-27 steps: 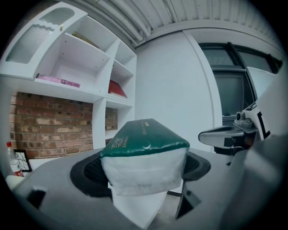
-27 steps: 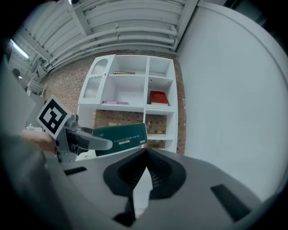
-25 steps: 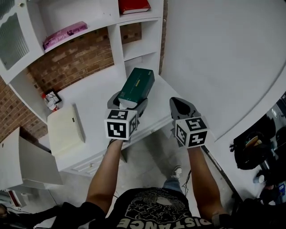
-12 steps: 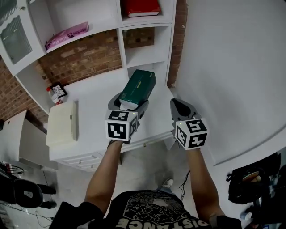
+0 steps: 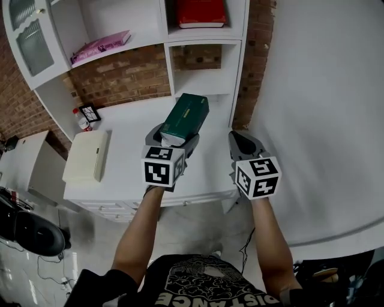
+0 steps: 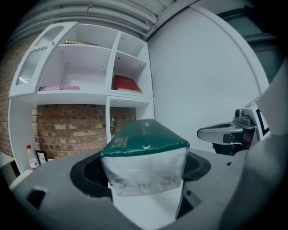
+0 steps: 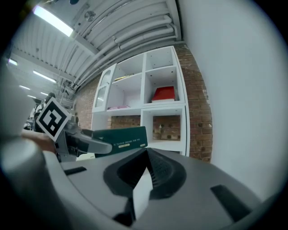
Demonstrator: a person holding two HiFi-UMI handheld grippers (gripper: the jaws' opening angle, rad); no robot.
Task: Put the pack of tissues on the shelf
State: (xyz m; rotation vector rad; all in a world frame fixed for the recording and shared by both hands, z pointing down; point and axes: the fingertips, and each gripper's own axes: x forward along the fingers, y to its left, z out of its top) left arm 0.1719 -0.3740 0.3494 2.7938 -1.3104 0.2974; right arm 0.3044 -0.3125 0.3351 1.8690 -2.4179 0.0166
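A dark green pack of tissues (image 5: 184, 117) with a clear white end (image 6: 145, 173) is held up in the air in front of the white shelf unit (image 5: 204, 81). My left gripper (image 5: 173, 139) is shut on its near end, the jaws wide on either side of the pack. The pack (image 7: 121, 139) also shows side-on in the right gripper view. My right gripper (image 5: 243, 143) hovers to the right of it, shut with nothing in it, over the desk's right end.
A white desk (image 5: 129, 141) carries a cream box (image 5: 87, 157), a small bottle (image 5: 80, 119) and a small frame (image 5: 91, 113). On the shelves lie a pink pack (image 5: 101, 47) and a red book (image 5: 202, 13). A white wall (image 5: 318, 90) stands right.
The view has swung so the shelf unit and desk sit more squarely ahead and closer. Both grippers and the held pack keep the same pose.
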